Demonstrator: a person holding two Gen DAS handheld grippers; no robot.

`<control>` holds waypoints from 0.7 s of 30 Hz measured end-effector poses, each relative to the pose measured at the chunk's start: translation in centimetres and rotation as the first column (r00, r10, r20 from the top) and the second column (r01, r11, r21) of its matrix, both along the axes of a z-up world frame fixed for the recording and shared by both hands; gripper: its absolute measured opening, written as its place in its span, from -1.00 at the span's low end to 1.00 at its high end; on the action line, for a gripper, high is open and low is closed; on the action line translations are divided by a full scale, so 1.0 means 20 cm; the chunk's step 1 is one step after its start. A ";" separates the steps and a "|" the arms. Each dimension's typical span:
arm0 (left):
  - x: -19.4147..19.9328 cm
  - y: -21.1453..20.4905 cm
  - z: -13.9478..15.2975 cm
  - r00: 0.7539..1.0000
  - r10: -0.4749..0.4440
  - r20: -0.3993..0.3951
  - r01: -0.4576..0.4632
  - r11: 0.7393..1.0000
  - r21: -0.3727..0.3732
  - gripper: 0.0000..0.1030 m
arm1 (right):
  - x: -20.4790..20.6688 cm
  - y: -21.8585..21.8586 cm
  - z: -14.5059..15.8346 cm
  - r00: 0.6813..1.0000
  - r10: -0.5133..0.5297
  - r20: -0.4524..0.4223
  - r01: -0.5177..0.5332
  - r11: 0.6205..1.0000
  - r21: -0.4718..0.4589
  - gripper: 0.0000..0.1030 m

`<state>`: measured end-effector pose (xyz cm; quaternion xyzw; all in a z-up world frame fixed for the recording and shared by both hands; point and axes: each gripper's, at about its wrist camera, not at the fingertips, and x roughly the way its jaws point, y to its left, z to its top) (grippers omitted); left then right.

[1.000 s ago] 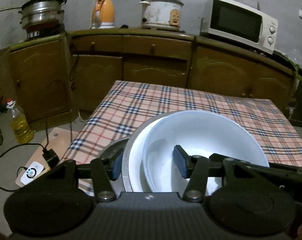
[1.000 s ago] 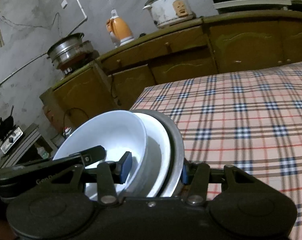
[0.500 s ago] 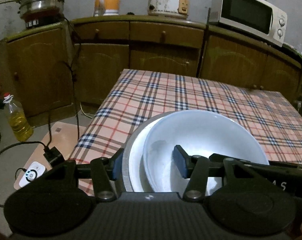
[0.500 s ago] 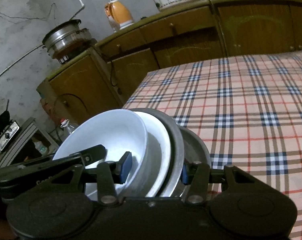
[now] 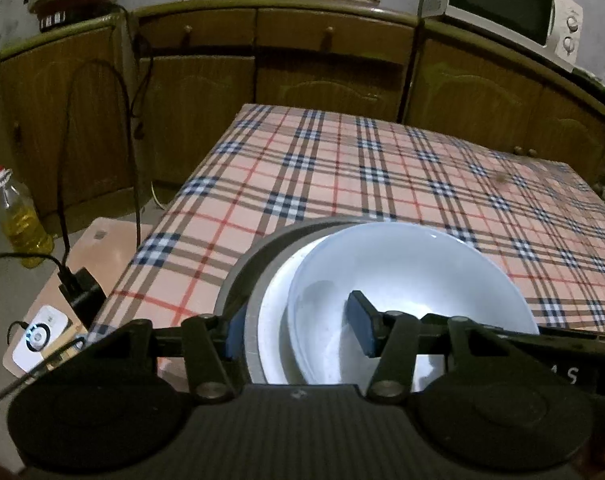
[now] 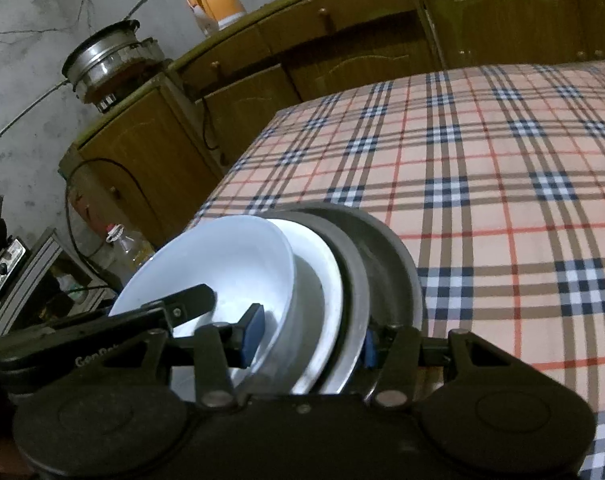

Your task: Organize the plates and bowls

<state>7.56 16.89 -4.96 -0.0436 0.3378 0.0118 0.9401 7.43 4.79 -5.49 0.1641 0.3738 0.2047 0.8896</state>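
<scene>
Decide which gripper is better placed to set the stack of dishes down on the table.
Neither alone: left gripper and right gripper both clamp the stack of dishes from opposite rims above the checked tablecloth.

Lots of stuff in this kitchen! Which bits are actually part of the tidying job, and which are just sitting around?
Part of the job:
- stack of bowls and plates
- left gripper
- right gripper
- checked table

Just sitting around:
- microwave
- orange kettle
- steel pot
- oil bottle

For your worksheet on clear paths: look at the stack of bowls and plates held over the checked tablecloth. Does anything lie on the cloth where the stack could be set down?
Nothing visible does. The stack of bowls and plates is clamped by both hand-held grippers, and the checked tablecloth ahead of it shows no objects.
</scene>
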 end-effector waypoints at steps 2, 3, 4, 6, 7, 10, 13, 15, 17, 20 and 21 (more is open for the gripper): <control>0.00 0.00 -0.01 1.000 -0.004 0.015 0.004 1.000 0.010 0.04 | 0.01 0.00 -0.02 1.000 -0.004 0.001 0.004 1.000 0.011 0.12; 0.01 -0.01 -0.01 1.000 -0.004 0.017 0.004 1.000 0.018 0.05 | 0.01 0.00 -0.02 1.000 -0.005 0.003 0.005 1.000 0.011 0.12; 0.01 0.00 -0.01 1.000 0.000 0.021 0.000 1.000 0.014 0.05 | 0.02 0.00 -0.03 1.000 -0.006 0.002 0.006 1.000 0.016 0.12; 0.02 0.00 -0.01 1.000 0.006 0.027 -0.007 1.000 0.014 0.05 | 0.03 0.00 -0.02 1.000 -0.005 0.006 0.005 1.000 0.016 0.13; 0.02 -0.01 -0.01 1.000 0.007 0.030 -0.007 1.000 0.017 0.05 | 0.04 0.00 -0.03 1.000 -0.004 0.005 0.004 1.000 0.020 0.13; 0.02 -0.01 -0.01 0.999 0.009 0.035 -0.010 1.000 0.024 0.08 | 0.05 0.00 -0.03 1.000 -0.001 0.008 0.001 1.000 0.024 0.19; 0.02 -0.01 -0.01 0.999 0.015 0.037 -0.016 1.000 0.022 0.07 | 0.05 0.00 -0.02 1.000 -0.004 0.016 0.004 1.000 0.004 0.35; 0.02 0.00 0.00 0.999 0.023 0.037 -0.023 1.000 0.021 0.07 | 0.05 -0.02 0.00 0.999 -0.026 0.036 0.027 1.000 -0.013 0.43; 0.00 0.00 0.01 0.999 0.033 0.038 -0.035 0.999 0.029 0.10 | 0.05 -0.05 0.02 0.997 -0.058 0.042 0.059 0.998 -0.022 0.43; -0.03 0.01 0.04 0.998 0.045 0.049 -0.047 0.998 0.037 0.20 | 0.01 -0.09 0.07 0.994 -0.081 0.073 0.083 0.996 -0.033 0.46; -0.05 0.01 0.05 0.997 0.046 0.056 -0.048 0.998 0.042 0.26 | -0.01 -0.09 0.10 0.992 -0.074 0.099 0.079 0.996 -0.047 0.46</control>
